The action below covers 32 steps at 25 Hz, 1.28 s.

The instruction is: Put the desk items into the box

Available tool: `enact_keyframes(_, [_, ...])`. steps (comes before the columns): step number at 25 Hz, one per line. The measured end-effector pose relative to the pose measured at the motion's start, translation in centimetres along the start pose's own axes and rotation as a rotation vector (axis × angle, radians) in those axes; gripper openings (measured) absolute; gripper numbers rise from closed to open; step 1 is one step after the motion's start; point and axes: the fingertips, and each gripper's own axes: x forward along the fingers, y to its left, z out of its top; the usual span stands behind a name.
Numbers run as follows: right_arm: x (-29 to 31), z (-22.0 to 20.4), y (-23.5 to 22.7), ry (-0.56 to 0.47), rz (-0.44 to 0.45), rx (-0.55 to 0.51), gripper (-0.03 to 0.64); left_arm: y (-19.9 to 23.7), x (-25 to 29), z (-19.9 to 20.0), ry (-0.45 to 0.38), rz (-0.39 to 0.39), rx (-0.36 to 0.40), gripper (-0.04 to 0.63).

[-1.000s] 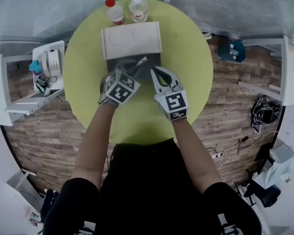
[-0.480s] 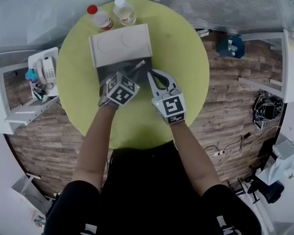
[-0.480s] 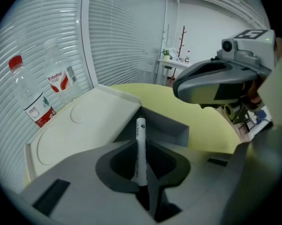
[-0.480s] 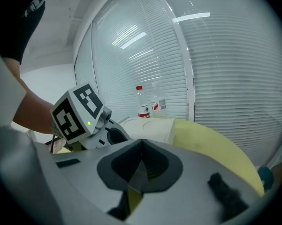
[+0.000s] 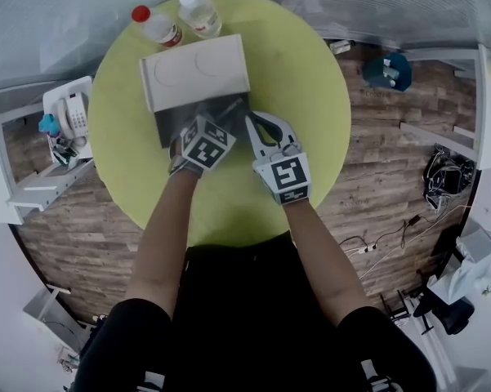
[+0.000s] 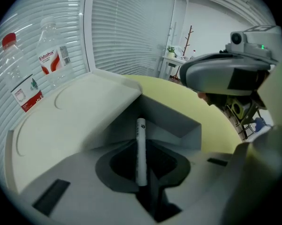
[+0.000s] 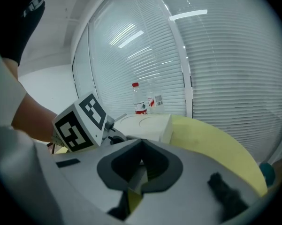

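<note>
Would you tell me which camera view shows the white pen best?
The left gripper view: the white pen shows nearly whole, clamped in the left gripper over the open box. The head view shows only its tip beyond the marker cube; the right gripper view shows just a thin sliver beside that cube.

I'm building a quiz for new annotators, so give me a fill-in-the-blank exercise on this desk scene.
The white pen is gripped by the ____ claw. Beyond the white box, one bottle has a ____ cap. The yellow-green table is ____ in shape.
Missing words: left; red; round.
</note>
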Motion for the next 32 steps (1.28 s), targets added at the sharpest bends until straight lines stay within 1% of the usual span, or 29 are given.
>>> enact_keyframes(4, [0.2,-0.5,0.1,0.011,0.008,-0.004,0.016,-0.2,0.5,0.1,-0.004,-0.003,-0.016,0.072])
enact_keyframes(8, [0.4,-0.8,0.2,0.018,0.013,-0.001,0.017,-0.1,0.4,0.2,-0.008,0.001,-0.015,0.072])
enact_keyframes(12, [0.4,-0.7,0.6,0.023,0.021,-0.010,0.017,-0.1,0.3,0.3,-0.026,0.004,-0.024,0.074])
enact_keyframes(15, [0.1,-0.4,0.8,0.023,0.019,-0.014,0.017,0.0,-0.2,0.6,-0.049,0.008,-0.032,0.126])
enact_keyframes(19, [-0.5,0.0,0.3,0.011,0.003,0.010,0.017,-0.1,-1.1,0.7,-0.072,0.021,-0.037,0.163])
enact_keyframes(23, [-1.2,0.7,0.2,-0.002,0.001,-0.016,0.017,-0.3,-3.1,1.2,-0.128,0.031,-0.076,0.175])
enact_keyframes(27, [-2.2,1.3,0.7,-0.003,0.012,-0.050,0.017,-0.9,-6.0,1.6,-0.179,0.061,-0.079,0.175])
enact_keyframes(30, [-3.1,1.7,1.7,-0.005,0.031,-0.073,0.017,-1.5,-8.8,1.9,-0.234,0.090,-0.093,0.173])
enact_keyframes(32, [-3.8,2.1,2.7,-0.008,0.051,-0.089,0.017,-2.0,-10.7,1.8,-0.260,0.101,-0.101,0.158])
